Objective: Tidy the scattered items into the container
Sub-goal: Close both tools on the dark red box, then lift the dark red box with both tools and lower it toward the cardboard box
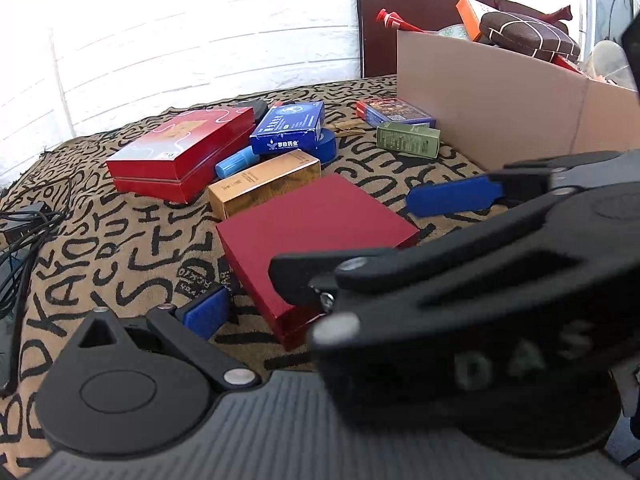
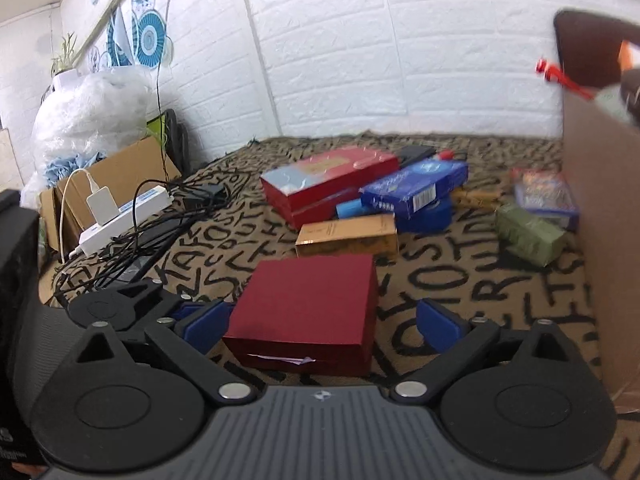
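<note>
The right tongs (image 2: 324, 326) stand spread around the flat dark-red cardboard box (image 2: 308, 308), one blue pad (image 2: 208, 322) at its left side and the other (image 2: 438, 326) off to the right with patterned cloth showing between pad and box. So they're wide apart and not yet pressing, holding nothing. In the left wrist view the right tool's black body crosses in front, its blue finger (image 1: 456, 198) reaching past the box's far corner (image 1: 320, 232).

The left tongs (image 1: 304, 312) hover low beside the same box. Only one blue pad (image 1: 206, 312) shows, the other side hidden behind the right tool, so I cannot tell how their jaws stand.

Outward now: a gold rectangular carton (image 2: 348, 234) lies just behind the red box, then a long glossy red gift box (image 2: 328, 184), a blue printed medicine carton (image 2: 416, 188) and a small olive-green carton (image 2: 530, 234). All rest on a tan cloth with black lettering (image 2: 440, 276) over the worktop. The tall brown cardboard container (image 1: 500, 120) stands at the right, already heaped with things above its rim.

Risks? The box is wide and smooth, and an off-centre pinch could let it swivel or slide out. A white paper slip (image 2: 284, 359) peeks from its front seam, so the lid may shift under a squeeze. Both tools crowd one spot and could knock together. That container looks full, and a drop on top could spill things back out.
</note>
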Motion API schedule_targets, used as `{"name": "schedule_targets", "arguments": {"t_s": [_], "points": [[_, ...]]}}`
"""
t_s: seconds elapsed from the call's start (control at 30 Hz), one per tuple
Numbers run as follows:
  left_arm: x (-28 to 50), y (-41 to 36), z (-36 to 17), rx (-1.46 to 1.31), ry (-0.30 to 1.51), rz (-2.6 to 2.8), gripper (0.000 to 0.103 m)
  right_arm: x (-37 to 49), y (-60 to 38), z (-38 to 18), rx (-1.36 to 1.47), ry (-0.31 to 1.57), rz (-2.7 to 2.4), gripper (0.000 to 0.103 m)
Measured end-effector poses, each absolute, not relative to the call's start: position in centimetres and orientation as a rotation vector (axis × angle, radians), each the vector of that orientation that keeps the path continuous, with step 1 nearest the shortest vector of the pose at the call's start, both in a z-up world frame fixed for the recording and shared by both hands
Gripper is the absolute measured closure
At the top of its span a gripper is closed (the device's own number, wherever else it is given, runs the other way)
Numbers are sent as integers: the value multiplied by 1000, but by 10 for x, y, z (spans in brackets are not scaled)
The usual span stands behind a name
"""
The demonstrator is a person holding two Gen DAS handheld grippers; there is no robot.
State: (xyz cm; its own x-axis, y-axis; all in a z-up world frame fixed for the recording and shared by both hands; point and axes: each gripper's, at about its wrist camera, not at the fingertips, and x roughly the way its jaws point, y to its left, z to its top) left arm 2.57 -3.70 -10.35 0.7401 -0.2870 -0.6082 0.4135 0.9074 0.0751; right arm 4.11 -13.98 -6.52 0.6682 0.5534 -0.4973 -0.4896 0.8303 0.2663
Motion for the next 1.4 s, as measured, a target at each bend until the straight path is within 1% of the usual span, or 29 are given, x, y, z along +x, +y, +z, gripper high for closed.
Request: {"name": "schedule_targets", "arguments": {"t_s": [0.03, 0.07, 0.1, 0.13, 0.23, 0.3, 0.33, 0.5, 0.93, 1.17, 1.4], "points": [[27, -37, -104, 210, 629, -390, 0, 45, -142, -67, 139, 617, 613, 23], [27, -36, -103, 207, 627, -394, 0, 48, -145, -69, 173, 626, 635, 27], [29, -36, -104, 203, 629, -396, 0, 50, -148, -69, 201, 633, 648, 34], [29, -36, -104, 201, 629, -397, 0, 51, -149, -70, 208, 639, 652, 36], [29, -39, -106, 203, 611, -390, 0, 50, -147, -69, 194, 646, 659, 35], [29, -40, -106, 194, 594, -353, 7, 47, -145, -68, 168, 633, 656, 33], [29, -40, -105, 181, 591, -347, 8, 46, -144, -67, 157, 624, 655, 33], [25, -39, -98, 188, 562, -350, 8, 42, -144, -58, 147, 599, 652, 32], [10, -49, -52, 168, 448, -383, 8, 18, -162, -14, 176, 447, 599, 32], [13, -87, -25, 197, 388, -460, 8, 11, -200, 11, 208, 363, 513, 33], [16, -145, -2, 235, 321, -576, 8, 4, -255, 32, 219, 293, 388, 33]]}}
